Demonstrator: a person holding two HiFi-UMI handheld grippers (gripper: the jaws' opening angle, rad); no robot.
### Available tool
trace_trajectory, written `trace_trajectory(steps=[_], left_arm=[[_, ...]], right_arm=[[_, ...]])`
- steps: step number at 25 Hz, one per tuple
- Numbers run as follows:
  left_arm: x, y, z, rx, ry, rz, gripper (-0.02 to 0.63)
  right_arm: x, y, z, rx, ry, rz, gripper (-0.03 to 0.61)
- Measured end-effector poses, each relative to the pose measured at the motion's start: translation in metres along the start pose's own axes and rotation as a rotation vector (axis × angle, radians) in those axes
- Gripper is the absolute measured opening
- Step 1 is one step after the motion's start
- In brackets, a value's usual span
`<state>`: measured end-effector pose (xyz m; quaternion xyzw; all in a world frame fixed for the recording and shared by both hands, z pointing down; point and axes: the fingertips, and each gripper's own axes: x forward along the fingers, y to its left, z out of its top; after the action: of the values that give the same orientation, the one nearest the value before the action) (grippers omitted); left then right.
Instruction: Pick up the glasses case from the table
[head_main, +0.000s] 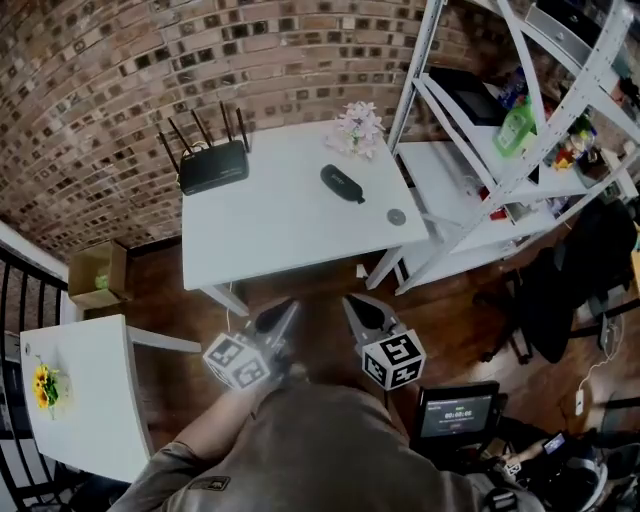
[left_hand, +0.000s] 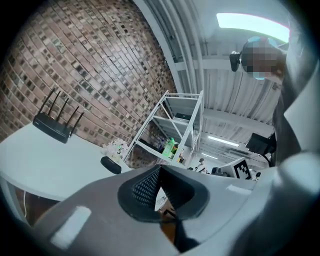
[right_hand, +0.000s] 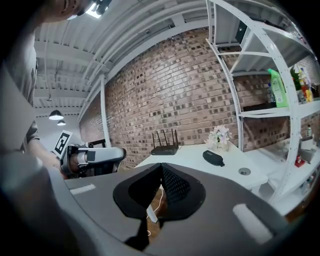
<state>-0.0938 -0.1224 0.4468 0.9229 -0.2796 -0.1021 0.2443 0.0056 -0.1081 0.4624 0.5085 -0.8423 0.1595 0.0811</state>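
Note:
A black oval glasses case (head_main: 342, 183) lies on the right half of the white table (head_main: 270, 230), well ahead of both grippers. In the left gripper view the glasses case (left_hand: 111, 164) shows small, left of the jaws. The right gripper view has the glasses case (right_hand: 213, 158) right of the jaws. My left gripper (head_main: 285, 308) and right gripper (head_main: 352, 303) hang side by side over the wood floor, short of the table's near edge. Both are shut and hold nothing: the left gripper (left_hand: 159, 168) and the right gripper (right_hand: 161, 165) each show pads meeting at the tips.
A black router (head_main: 213, 165) with antennas stands at the table's back left. A small flower pot (head_main: 360, 125) stands behind the case and a round grey disc (head_main: 397, 216) lies near the right edge. A white shelf rack (head_main: 500, 150) stands to the right, a second white table (head_main: 85, 400) at the left.

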Motion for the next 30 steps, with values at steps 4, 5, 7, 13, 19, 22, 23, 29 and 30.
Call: trace_trajectory(steps=[4, 5, 7, 13, 19, 22, 23, 29, 30], left_arm=[[0.012, 0.035, 0.001, -0.012, 0.006, 0.019, 0.002], [0.015, 0.039, 0.002, -0.019, 0.003, 0.021, 0.002], [0.021, 0.047, 0.008, -0.029, -0.005, 0.024, 0.001], [0.055, 0.075, 0.025, -0.035, -0.006, 0.038, 0.001], [0.104, 0.106, 0.033, -0.007, 0.037, 0.067, 0.002], [0.138, 0.124, 0.037, 0.006, 0.057, 0.081, 0.002], [0.149, 0.131, 0.038, 0.008, 0.061, 0.089, 0.000], [0.203, 0.160, 0.041, 0.003, 0.083, 0.127, 0.002], [0.209, 0.163, 0.040, 0.001, 0.088, 0.134, 0.002]], right_arm=[[0.031, -0.012, -0.002, -0.013, 0.010, -0.010, 0.011], [0.034, -0.015, -0.003, -0.015, 0.019, -0.013, 0.011], [0.043, -0.022, 0.002, -0.018, 0.037, -0.019, 0.011], [0.078, -0.052, 0.020, -0.027, 0.050, -0.021, 0.011], [0.121, -0.100, 0.031, -0.047, 0.079, 0.006, 0.011], [0.145, -0.135, 0.037, -0.063, 0.092, 0.006, 0.011], [0.153, -0.147, 0.039, -0.069, 0.098, 0.005, 0.011], [0.200, -0.206, 0.043, -0.061, 0.144, 0.019, 0.011], [0.207, -0.213, 0.041, -0.062, 0.156, 0.025, 0.011]])
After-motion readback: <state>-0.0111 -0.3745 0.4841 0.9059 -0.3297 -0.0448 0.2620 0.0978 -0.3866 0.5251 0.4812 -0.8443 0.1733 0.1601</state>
